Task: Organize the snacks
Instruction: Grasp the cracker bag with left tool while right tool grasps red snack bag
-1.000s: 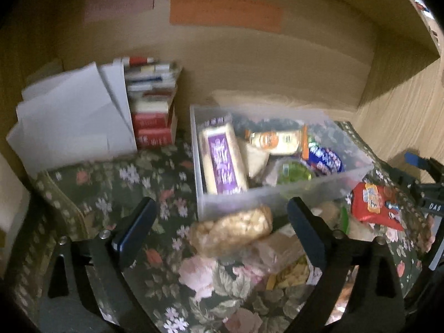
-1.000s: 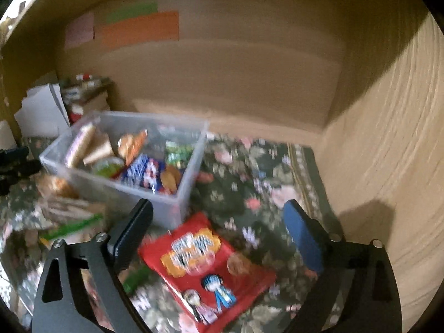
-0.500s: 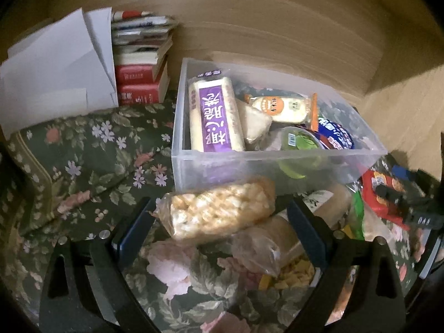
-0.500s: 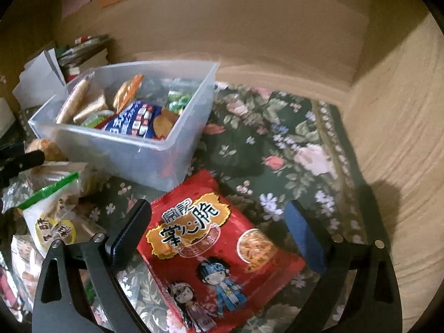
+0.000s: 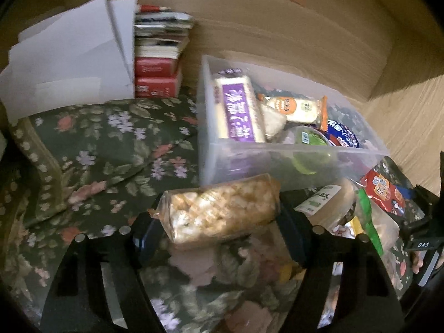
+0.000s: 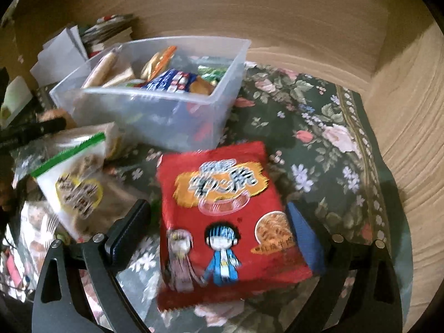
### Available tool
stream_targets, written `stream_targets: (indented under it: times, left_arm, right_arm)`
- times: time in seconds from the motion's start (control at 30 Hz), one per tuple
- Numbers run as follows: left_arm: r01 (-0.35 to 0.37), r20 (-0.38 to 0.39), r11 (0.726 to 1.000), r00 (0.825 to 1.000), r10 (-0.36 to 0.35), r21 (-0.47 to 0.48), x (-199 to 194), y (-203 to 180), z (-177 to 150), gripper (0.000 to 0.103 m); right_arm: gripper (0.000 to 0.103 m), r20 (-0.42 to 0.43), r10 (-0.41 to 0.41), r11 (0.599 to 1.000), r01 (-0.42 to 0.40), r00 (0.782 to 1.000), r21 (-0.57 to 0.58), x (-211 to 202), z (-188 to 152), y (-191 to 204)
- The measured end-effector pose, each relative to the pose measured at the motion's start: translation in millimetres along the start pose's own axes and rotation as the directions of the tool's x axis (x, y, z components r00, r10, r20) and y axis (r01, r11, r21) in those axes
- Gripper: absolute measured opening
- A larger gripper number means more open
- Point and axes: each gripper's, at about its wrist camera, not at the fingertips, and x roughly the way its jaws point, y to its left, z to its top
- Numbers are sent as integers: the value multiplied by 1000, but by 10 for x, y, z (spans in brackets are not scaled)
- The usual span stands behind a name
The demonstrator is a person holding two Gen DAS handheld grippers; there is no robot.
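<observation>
A clear plastic bin (image 5: 277,163) (image 6: 155,116) holds several snacks, among them a purple-labelled pack (image 5: 238,111). My left gripper (image 5: 222,230) is shut on a clear pack of puffed rice bars (image 5: 222,208) and holds it just in front of the bin, above the cloth. My right gripper (image 6: 222,230) has its fingers around a red snack bag (image 6: 227,216) with cartoon figures; the right pad touches the bag's edge, and the left pad stands a little apart from it. The bag looks lifted and blurred.
A pile of loose snack bags, one with a green zip strip (image 6: 75,183) (image 5: 366,216), lies beside the bin. Books (image 5: 158,63) and white papers (image 5: 69,63) stand at the back left. Wooden walls close the back and right. A floral cloth (image 6: 319,144) covers the surface.
My left gripper closed on the rice bar pack and raised it. My right gripper moved in over the red bag, which now sits between its fingers and looks larger.
</observation>
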Motion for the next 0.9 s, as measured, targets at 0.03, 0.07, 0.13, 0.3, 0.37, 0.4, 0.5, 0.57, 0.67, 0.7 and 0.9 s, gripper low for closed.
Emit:
stream_targets:
  times: [0.03,0.07,0.13,0.3,0.37,0.4,0.5,0.57,0.67,0.7,0.9]
  left_arm:
    - [-3,7,1000,1000,3,2,-52,35,-16,75]
    - [-5,12,1000,1000,5,4,-92,48,-29,75]
    - [-10,27,1000,1000,10,13,-200,77,-58,75]
    - [-4,61,999,998,2,37,-397,69,-100,75]
    - [-5,77,999,997,1,49,-468,51,-98,75]
    - [-1,82,999,997,-3,50,-499,31,-99,75]
    - [13,95,999,995,-18,52,-516,-15,-52,75]
    - [25,107,998,994,-30,54,-556,-44,-22,75]
    - [33,124,997,991,-41,63,-606,-102,25,75]
    - [35,130,997,991,-43,67,-620,-125,43,75]
    - [53,171,994,983,-69,95,-707,-266,210,75]
  right_arm:
    - [97,4,-12,1000,12,1000,-8,-2,-18,31]
    - [96,7,-25,1000,25,1000,-13,2,-29,57]
    - [91,12,-38,999,38,999,-11,17,-26,74]
    - [65,17,-45,999,45,999,10,43,-45,101]
    - [65,32,-59,998,58,998,21,13,-72,118]
    - [65,35,-64,998,64,997,25,1,-77,118]
    - [65,52,-100,994,97,994,51,-56,-101,90]
    - [65,63,-119,991,114,991,74,-103,-108,50]
    - [65,87,-155,984,147,984,97,-194,-80,-1]
    - [65,95,-164,983,154,982,101,-226,-75,-25]
    - [65,169,-210,975,194,963,105,-499,73,-21]
